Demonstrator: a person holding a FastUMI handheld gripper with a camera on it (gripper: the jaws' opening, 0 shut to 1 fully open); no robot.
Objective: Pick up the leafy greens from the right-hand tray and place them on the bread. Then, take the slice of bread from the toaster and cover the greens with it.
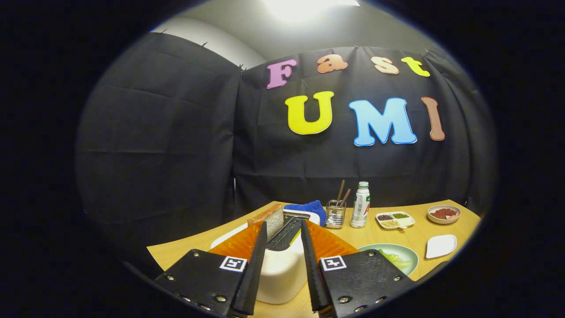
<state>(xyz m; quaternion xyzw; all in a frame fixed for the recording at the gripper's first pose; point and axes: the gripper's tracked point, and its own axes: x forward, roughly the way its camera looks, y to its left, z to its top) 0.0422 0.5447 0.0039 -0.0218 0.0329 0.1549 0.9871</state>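
White toaster (282,269) between released jaws (284,229), bread slice (272,218) upright in its slot, greens (390,257) plated nearby.

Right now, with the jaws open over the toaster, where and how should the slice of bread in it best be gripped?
Grip the slice of bread by its exposed top part, coming from above. It stands upright in the slot of the white toaster, crust up, with only that upper part clear. The gripper is open, jaws astride the toaster; I'd shift them over the slice and close them on its two flat faces.
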